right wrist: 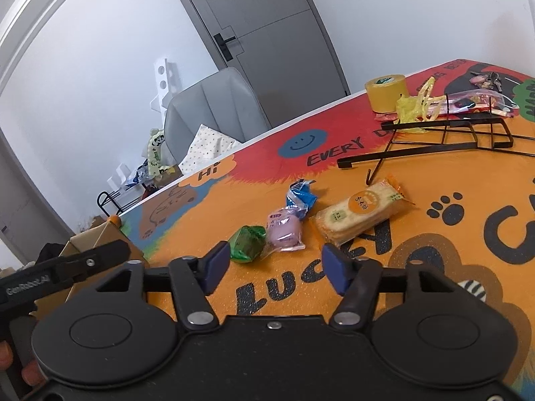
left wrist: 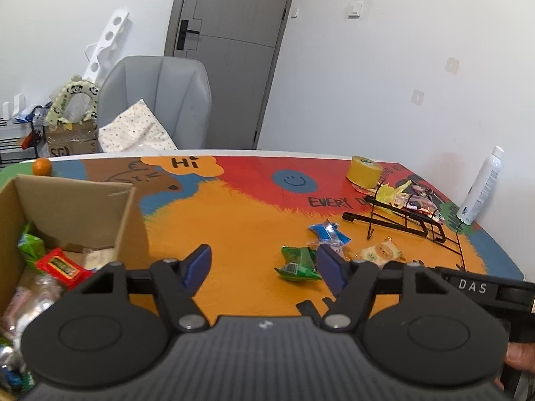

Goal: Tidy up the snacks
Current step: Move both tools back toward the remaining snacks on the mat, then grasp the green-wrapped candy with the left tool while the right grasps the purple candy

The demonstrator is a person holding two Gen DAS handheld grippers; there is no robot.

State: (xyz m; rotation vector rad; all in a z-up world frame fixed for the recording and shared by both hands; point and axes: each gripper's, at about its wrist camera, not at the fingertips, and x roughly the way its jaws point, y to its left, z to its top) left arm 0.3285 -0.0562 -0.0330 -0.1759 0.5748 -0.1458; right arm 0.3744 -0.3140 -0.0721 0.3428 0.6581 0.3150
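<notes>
Step in hand: reach for loose snacks right of cardboard box [left wrist: 72, 207]. Left gripper [left wrist: 264, 264] and right gripper [right wrist: 276, 264] both empty, fingers apart. Green packet [right wrist: 247, 244], pink packet [right wrist: 284, 232], cracker pack [right wrist: 359, 214] just ahead. Next: straddle one, clamp, carry to box.

A lived-in room of a home: a grey interior door [left wrist: 230, 50] with a black handle, white walls with a light switch [left wrist: 355, 8], and a grey padded chair [left wrist: 160, 100] holding a dotted cushion [left wrist: 133, 130]. The worktop [left wrist: 240, 227] wears a bright cartoon cloth, and household clutter fills the corner.
</notes>
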